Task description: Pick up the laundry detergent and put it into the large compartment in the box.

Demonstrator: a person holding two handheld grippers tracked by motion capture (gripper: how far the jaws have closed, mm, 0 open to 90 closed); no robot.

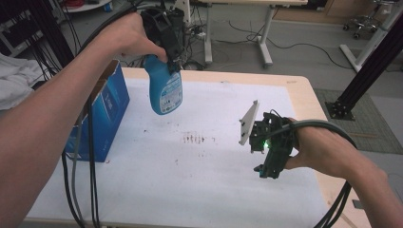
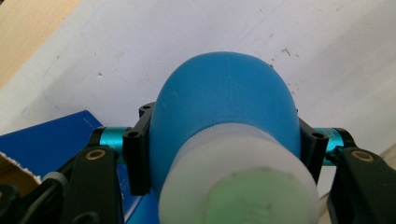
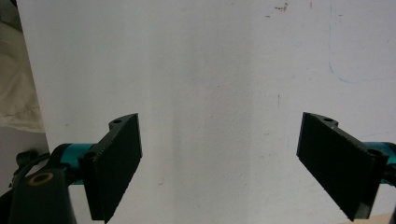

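A blue spray bottle (image 1: pixel 164 88) with a printed label hangs in the air over the back left of the table, held by its neck. My left gripper (image 1: pixel 172 53) is shut on it from above. In the left gripper view the bottle's blue shoulder (image 2: pixel 224 107) and white neck (image 2: pixel 238 186) sit between the black fingers (image 2: pixel 137 161). My right gripper (image 1: pixel 267 170) is low over the right part of the white sheet (image 1: pixel 214 180), pointing down. In the right gripper view it (image 3: pixel 219 163) stands open, its fingers (image 3: pixel 116 163) wide apart with nothing between them.
An open blue cardboard box (image 1: pixel 111 102) stands at the table's left edge. Dark stain marks (image 1: pixel 197 138) dot the middle of the sheet. Cables hang from the left arm (image 1: pixel 90 156). A white cloth (image 1: pixel 14 78) lies off the table at the left.
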